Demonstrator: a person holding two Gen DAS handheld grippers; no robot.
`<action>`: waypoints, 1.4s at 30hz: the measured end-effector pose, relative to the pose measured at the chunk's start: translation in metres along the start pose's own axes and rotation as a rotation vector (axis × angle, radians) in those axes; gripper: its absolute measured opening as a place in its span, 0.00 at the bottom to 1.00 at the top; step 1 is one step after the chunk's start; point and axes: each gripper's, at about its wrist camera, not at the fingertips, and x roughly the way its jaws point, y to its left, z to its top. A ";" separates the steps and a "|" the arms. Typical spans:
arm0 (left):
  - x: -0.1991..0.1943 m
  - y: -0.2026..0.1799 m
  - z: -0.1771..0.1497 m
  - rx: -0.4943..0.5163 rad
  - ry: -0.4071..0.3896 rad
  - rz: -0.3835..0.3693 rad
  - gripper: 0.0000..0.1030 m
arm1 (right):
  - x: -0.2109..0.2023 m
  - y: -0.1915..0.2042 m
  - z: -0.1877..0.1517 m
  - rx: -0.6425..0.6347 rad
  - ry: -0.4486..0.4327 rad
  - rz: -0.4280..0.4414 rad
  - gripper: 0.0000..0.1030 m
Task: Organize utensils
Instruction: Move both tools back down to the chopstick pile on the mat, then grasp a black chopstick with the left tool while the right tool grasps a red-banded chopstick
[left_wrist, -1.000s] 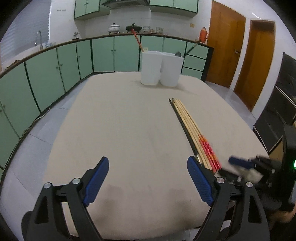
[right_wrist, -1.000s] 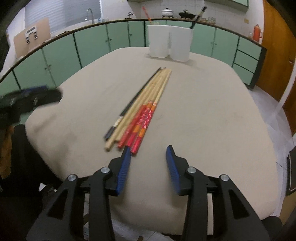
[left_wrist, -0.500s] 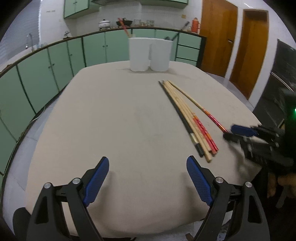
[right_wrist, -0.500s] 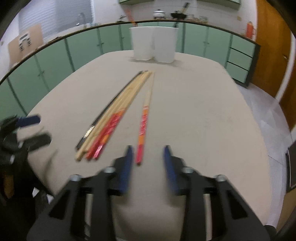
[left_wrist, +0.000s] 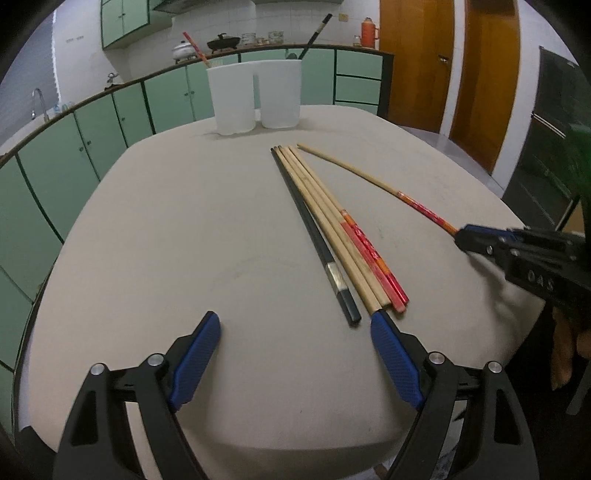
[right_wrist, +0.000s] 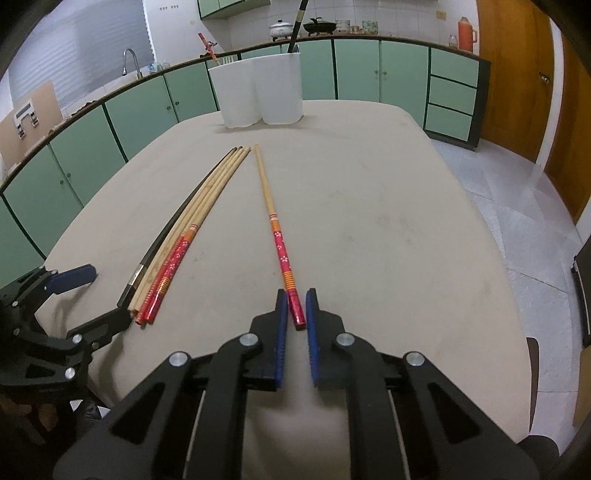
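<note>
So the right gripper (right_wrist: 296, 308) has its blue pads squeezed in on the red patterned end of one chopstick (right_wrist: 274, 220), grabbing it right at the butt end, which I'd guess is so the long bare tip can be steered into a container without the tool getting in the way. That stick lies angled off on its own, apart from the rest of the chopsticks (left_wrist: 325, 225), which sit in a tight bundle on the table (left_wrist: 155, 236): a black one on the outside, a few plain wooden ones, and a couple more with red ends. Looks like the held one is lying flat or barely off the surface, can't really tell which. The left gripper (left_wrist: 295, 354) is spread wide and pinching nothing, hovering low over the near edge of the table with its right pad just beside the butt ends of the bundle, probably parked there ready to take the next stick. At the far end stands the white holder (right_wrist: 258, 92), two tubs touching side by side, each with a utensil already poking out, so my read is the held chopstick is headed there. Most of the sorting looks not yet done.
</note>
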 end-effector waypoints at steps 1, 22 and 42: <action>0.001 0.001 0.001 -0.009 -0.007 0.009 0.80 | -0.001 0.000 0.000 -0.003 -0.001 -0.002 0.10; 0.011 0.027 0.012 -0.157 -0.095 0.088 0.07 | 0.006 0.030 -0.001 0.012 -0.057 -0.178 0.06; 0.003 0.038 0.011 -0.158 -0.074 0.051 0.07 | -0.003 0.043 -0.005 -0.041 -0.071 -0.133 0.05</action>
